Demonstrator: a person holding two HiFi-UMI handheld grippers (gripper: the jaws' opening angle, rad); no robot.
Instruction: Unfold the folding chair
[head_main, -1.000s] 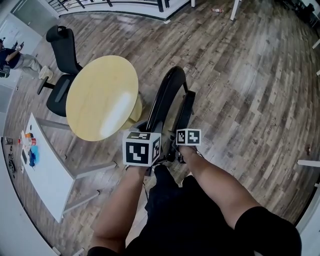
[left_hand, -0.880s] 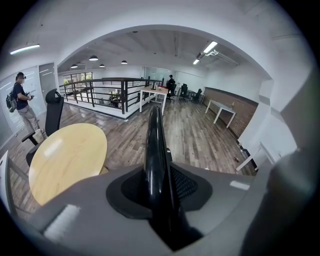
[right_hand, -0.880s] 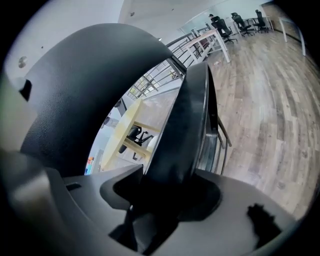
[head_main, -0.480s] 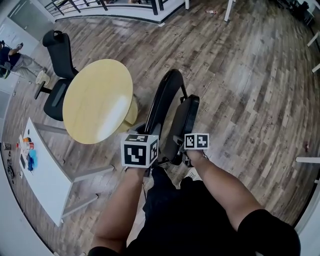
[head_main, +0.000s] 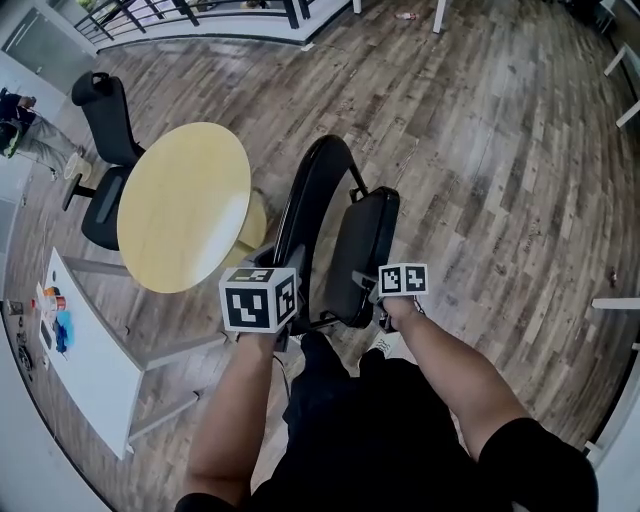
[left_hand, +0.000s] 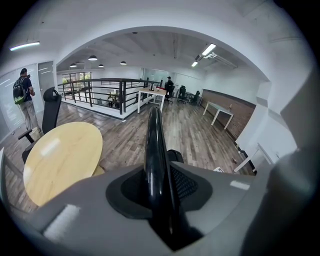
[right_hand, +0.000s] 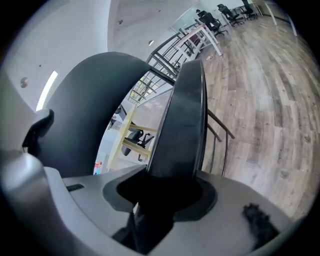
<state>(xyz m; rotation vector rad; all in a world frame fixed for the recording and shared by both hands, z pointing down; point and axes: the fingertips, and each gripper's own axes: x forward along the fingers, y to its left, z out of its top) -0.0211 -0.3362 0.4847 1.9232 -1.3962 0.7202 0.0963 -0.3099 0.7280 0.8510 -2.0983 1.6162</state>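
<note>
The black folding chair (head_main: 310, 190) stands on the wood floor just in front of me. My left gripper (head_main: 283, 262) is shut on its curved back frame tube (left_hand: 152, 150), which runs straight out from between the jaws. My right gripper (head_main: 366, 286) is shut on the near edge of the padded seat (head_main: 362, 250); its jaws have just been closing with the seat edge (right_hand: 185, 120) between them. The seat stands tilted out to the right of the back frame. The chair's dark back (right_hand: 85, 115) fills the left of the right gripper view. The chair's legs are hidden.
A round yellow table (head_main: 185, 205) stands close on the chair's left, with a black office chair (head_main: 100, 150) behind it. A white table (head_main: 90, 350) with small items is at lower left. A person (head_main: 20, 120) stands far left. My legs are right below the grippers.
My right gripper has moved to the right with the seat, and the seat has swung away from the back frame. The left gripper has stayed on the frame tube.
</note>
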